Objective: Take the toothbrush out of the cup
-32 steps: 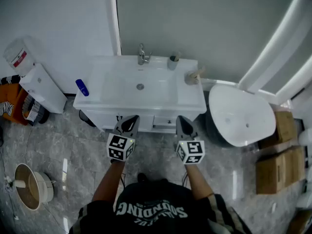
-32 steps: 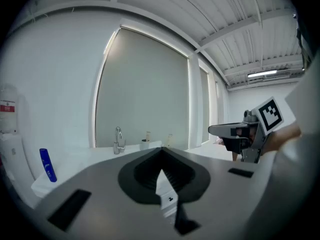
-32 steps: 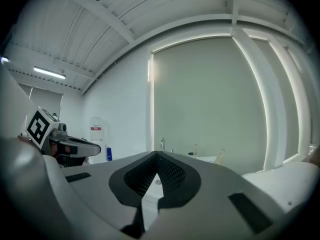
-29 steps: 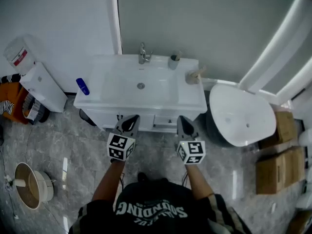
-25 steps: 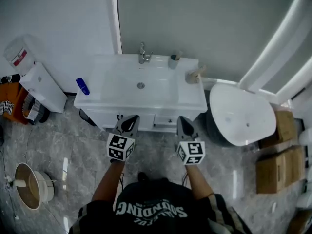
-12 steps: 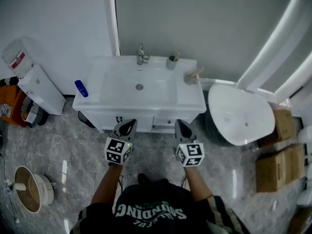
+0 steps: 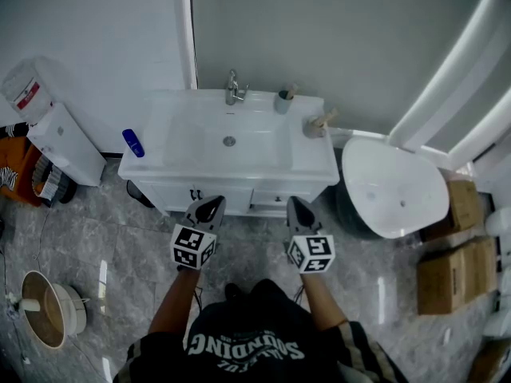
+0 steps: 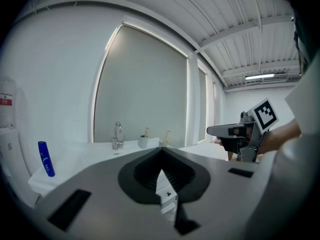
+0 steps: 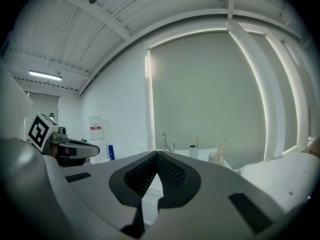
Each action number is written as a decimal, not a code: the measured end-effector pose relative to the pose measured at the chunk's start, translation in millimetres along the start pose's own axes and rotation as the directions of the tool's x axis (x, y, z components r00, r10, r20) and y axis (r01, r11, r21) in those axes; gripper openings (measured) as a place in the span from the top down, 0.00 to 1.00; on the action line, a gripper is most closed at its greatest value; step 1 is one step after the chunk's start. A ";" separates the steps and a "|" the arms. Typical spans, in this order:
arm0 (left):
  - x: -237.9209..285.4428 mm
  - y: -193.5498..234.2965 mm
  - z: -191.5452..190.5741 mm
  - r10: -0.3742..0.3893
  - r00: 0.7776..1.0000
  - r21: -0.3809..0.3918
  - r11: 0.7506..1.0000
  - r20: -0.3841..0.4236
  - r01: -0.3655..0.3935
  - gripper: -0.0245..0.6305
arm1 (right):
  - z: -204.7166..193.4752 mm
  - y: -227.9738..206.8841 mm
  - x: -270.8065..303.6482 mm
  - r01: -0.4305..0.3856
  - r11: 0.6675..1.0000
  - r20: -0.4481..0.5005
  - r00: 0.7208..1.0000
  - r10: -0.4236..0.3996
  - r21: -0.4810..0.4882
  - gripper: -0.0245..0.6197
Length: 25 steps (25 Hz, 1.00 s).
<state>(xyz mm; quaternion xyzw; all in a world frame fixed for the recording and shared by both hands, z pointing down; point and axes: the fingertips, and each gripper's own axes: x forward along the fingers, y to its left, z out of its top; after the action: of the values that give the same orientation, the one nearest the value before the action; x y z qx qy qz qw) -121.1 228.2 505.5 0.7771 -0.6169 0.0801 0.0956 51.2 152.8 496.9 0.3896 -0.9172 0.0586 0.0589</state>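
A grey cup with a toothbrush standing in it sits at the back of the white vanity top, just right of the faucet. A second, clear cup holding a brush stands near the vanity's right edge. Both grippers hover in front of the vanity, well short of the cups. My left gripper is shut and holds nothing, and my right gripper is likewise shut and holds nothing. The left gripper view shows the grey cup far ahead. In the right gripper view, the grey cup and clear cup appear beyond the jaws.
A blue bottle stands on the vanity's left edge. A white toilet is to the right, with cardboard boxes beyond it. A white bin and clothes lie at the left, and a round basin sits on the marble floor.
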 end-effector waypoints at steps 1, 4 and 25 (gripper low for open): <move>0.7 0.3 -1.3 -0.003 1.000 -0.002 1.000 -0.002 0.003 0.96 | -1.6 -0.6 0.2 0.004 1.000 -0.002 1.000 -0.004 0.004 0.97; 2.3 -1.1 -4.1 -0.016 1.000 -0.009 1.000 -0.003 0.016 0.96 | -7.9 -3.5 -0.9 0.015 1.000 -0.019 1.000 -0.015 0.019 0.97; 108.3 64.5 15.0 -0.052 0.998 0.000 0.999 -0.037 0.052 0.96 | -10.1 -51.2 113.2 0.021 0.996 -0.055 0.998 -0.016 0.083 0.97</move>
<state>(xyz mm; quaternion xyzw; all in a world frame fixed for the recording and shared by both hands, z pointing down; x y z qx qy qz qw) -159.4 108.1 520.4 0.7913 -0.5945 0.0925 0.1087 10.7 38.9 527.4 0.3984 -0.9084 0.1070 0.0678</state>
